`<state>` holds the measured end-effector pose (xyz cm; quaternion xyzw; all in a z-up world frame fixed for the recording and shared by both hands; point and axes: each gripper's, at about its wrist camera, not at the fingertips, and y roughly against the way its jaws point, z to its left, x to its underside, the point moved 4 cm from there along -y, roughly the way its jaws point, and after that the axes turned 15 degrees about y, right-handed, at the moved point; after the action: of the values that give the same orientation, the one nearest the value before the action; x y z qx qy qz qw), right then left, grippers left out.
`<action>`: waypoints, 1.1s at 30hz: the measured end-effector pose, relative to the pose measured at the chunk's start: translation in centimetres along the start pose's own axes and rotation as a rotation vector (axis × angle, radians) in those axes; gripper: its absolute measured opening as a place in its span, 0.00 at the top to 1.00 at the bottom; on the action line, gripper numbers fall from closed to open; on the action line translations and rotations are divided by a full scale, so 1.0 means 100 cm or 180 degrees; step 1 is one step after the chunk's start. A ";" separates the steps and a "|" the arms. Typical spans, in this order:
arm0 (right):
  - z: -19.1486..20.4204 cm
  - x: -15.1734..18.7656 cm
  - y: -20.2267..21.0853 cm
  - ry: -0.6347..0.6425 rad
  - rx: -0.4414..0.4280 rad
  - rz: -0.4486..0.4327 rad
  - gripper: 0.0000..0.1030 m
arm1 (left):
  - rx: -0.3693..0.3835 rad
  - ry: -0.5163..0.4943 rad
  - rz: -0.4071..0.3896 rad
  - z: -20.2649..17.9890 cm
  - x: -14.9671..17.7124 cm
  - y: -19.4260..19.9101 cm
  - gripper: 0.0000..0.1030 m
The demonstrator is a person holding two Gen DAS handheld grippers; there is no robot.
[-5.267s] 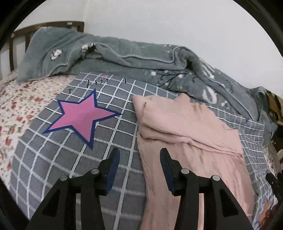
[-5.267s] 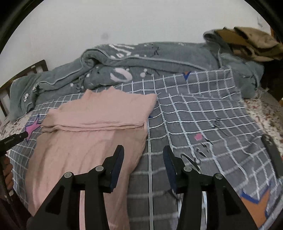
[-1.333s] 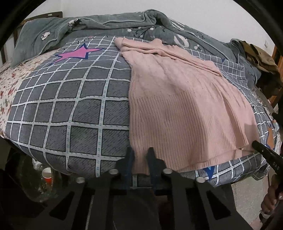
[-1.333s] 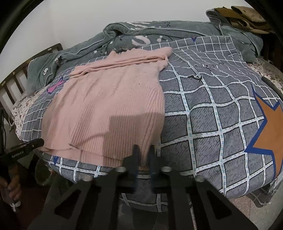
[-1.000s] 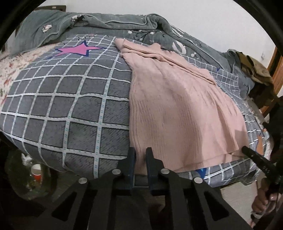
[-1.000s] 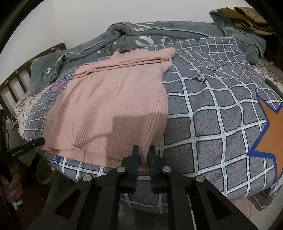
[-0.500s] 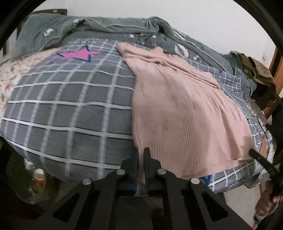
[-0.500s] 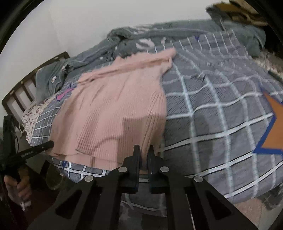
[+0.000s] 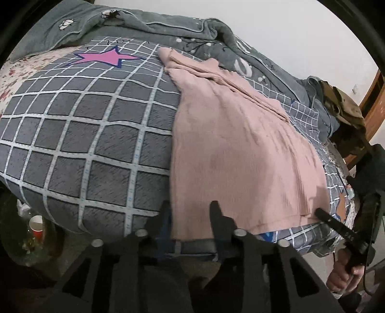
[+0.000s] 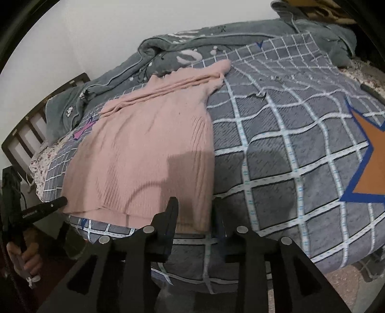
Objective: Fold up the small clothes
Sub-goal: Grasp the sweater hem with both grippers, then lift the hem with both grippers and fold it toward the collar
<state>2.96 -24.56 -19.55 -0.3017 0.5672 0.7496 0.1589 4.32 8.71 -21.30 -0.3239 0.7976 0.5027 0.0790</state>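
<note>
A pink ribbed knit garment [image 9: 240,149] lies flat on the grey checked bedspread [image 9: 84,134], its sleeves folded across the top and its hem at the near bed edge. My left gripper [image 9: 191,211] is open, its jaws either side of the hem's left corner. In the right wrist view the garment [image 10: 149,144] fills the left half. My right gripper [image 10: 195,211] is open around the hem's right corner. Each gripper shows at the edge of the other's view.
A rumpled grey blanket [image 9: 149,21] lies along the wall at the back. Brown clothes [image 9: 341,106] are piled at the far right. A red cup [image 9: 36,226] stands on the floor to the left. An orange star [image 10: 368,168] is printed on the spread.
Both grippers were shut on the hem corners half a second ago and have opened. The garment now lies flat with its hem at the bed edge.
</note>
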 end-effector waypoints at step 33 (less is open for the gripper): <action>-0.017 -0.194 0.062 -0.0561 -0.0550 -0.1055 0.96 | 0.0088 0.0044 -0.1155 -0.086 -0.182 0.061 0.94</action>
<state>14.70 -26.00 -2.88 -0.3367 0.4272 0.7826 0.3027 16.59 11.10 -4.37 -0.4648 0.7334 0.4670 0.1673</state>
